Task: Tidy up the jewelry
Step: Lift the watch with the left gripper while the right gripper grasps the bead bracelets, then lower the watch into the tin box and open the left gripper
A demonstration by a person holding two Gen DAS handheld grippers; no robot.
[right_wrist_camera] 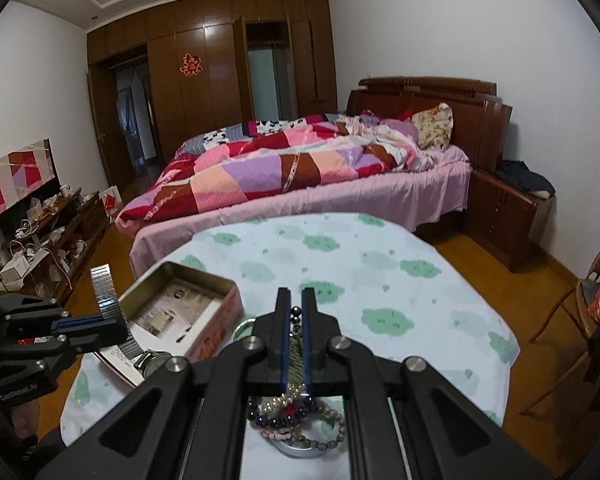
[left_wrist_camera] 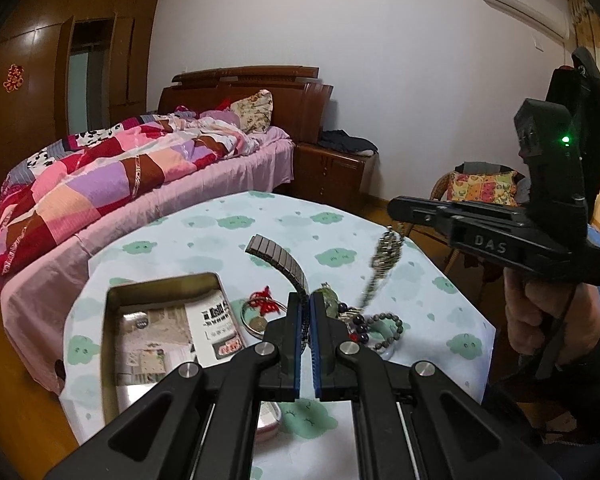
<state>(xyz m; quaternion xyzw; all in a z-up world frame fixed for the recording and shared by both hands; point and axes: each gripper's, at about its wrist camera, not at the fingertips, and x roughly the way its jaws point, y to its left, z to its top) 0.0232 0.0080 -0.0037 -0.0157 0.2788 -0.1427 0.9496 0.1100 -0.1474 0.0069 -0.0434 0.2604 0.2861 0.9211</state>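
An open metal tin (left_wrist_camera: 160, 336) with printed cards inside sits at the table's left; it also shows in the right wrist view (right_wrist_camera: 180, 308). My left gripper (left_wrist_camera: 305, 300) is shut on a wristwatch by its dark metal band (left_wrist_camera: 280, 256), held above the table; in the right wrist view the left gripper (right_wrist_camera: 112, 322) holds the watch (right_wrist_camera: 150, 360) beside the tin. My right gripper (right_wrist_camera: 296, 300) is shut on a silvery chain (right_wrist_camera: 296, 344), which hangs blurred in the left wrist view (left_wrist_camera: 382, 264). Bead bracelets (left_wrist_camera: 380, 328) lie piled on the table, also below the right gripper (right_wrist_camera: 296, 424).
The table has a pale cloth with green clouds (right_wrist_camera: 380, 264). A key ring with a red knot (left_wrist_camera: 260, 308) lies near the tin. A bed (right_wrist_camera: 300, 168) stands behind the table, a wicker chair (left_wrist_camera: 480, 188) to the right, a cluttered shelf (right_wrist_camera: 48, 232) at left.
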